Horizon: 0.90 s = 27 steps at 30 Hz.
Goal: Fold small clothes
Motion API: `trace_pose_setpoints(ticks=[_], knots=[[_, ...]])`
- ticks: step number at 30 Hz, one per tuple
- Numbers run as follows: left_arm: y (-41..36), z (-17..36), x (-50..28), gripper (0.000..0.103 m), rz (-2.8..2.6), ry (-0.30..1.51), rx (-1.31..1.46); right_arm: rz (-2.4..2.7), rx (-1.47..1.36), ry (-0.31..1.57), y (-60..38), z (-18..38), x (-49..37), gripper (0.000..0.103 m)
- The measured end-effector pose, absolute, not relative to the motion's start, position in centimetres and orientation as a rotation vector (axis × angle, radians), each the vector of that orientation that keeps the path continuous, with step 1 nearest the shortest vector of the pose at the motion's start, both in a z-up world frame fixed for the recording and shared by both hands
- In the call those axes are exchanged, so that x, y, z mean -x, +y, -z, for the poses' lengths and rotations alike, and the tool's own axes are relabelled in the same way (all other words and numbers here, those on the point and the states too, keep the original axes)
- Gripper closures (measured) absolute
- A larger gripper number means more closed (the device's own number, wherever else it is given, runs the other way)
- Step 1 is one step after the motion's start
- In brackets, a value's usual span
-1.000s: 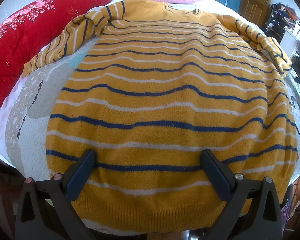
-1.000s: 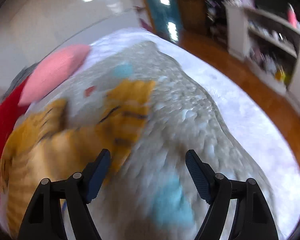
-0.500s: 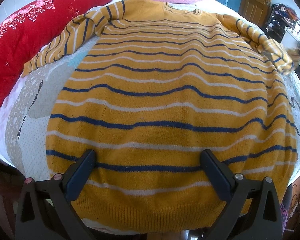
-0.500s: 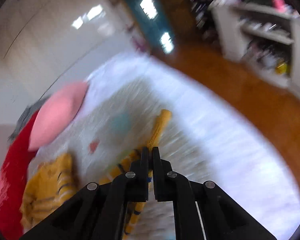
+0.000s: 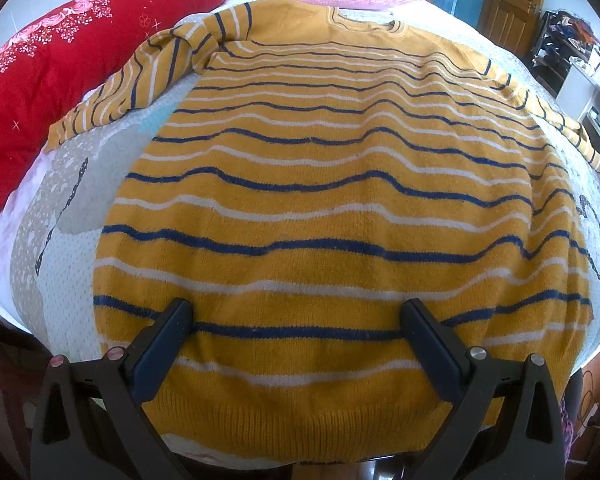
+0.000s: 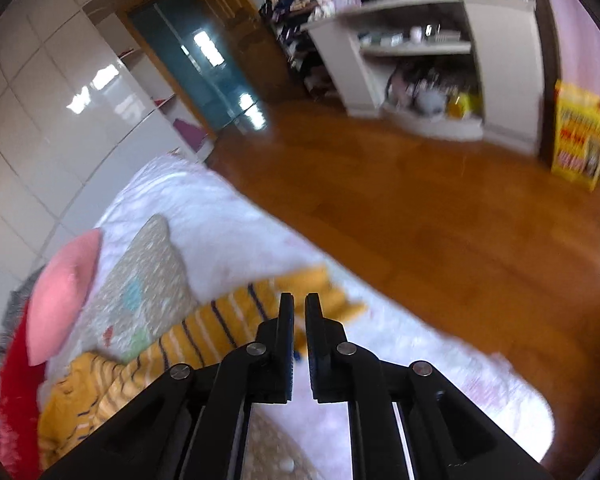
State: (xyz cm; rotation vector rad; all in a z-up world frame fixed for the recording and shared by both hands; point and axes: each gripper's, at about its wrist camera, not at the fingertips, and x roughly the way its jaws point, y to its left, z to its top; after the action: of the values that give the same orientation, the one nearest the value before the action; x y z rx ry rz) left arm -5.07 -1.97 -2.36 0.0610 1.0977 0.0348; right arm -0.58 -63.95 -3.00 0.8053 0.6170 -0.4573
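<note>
Sweater point(image 5: 340, 208) lies face-down across the bed point(image 5: 80, 184), hem nearest the wide-open, empty left gripper point(image 5: 296, 320). Right gripper point(image 6: 299, 308), jaws nearly shut, appears to pinch the sleeve point(image 6: 236, 312) and draw it outward; next, fold that sleeve over the sweater's body.

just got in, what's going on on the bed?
A person is folding a yellow striped sweater spread flat on the bed, with handheld tongs in each hand. The left tongs hang open over the hem, not gripping. The right tongs are nearly shut over the sleeve at the bed's edge; blur hides whether the fabric is pinched. The sleeve now lies stretched out sideways. No fold is made yet.
</note>
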Motion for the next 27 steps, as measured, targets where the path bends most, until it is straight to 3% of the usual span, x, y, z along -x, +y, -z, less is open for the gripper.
trace_pose_setpoints(ticks=[2, 7, 13, 20, 27], knots=[[-1.9, 2.4, 4.9, 0.000, -0.037, 1.101, -0.063, 0.428, -0.826, 0.619, -63.9, 3.9, 0.7, 0.084], [-2.0, 2.4, 4.6, 0.000, -0.042, 1.112, -0.067, 0.357, -0.841, 0.619, -64.1, 5.2, -1.4, 0.043], [-2.1, 2.4, 4.4, 0.000, -0.042, 1.120, -0.072, 0.285, -0.760, 0.706, -64.9, 5.7, -7.9, 0.041], [-2.3, 2.5, 4.0, 0.000, -0.056, 1.130, -0.076, 0.018, -0.274, 0.890, -59.0, 4.0, -15.7, 0.036], [-2.5, 2.6, 3.6, 0.000, -0.072, 1.145, -0.077, -0.040, -0.228, 0.990, -58.8, 7.4, -17.6, 0.038]])
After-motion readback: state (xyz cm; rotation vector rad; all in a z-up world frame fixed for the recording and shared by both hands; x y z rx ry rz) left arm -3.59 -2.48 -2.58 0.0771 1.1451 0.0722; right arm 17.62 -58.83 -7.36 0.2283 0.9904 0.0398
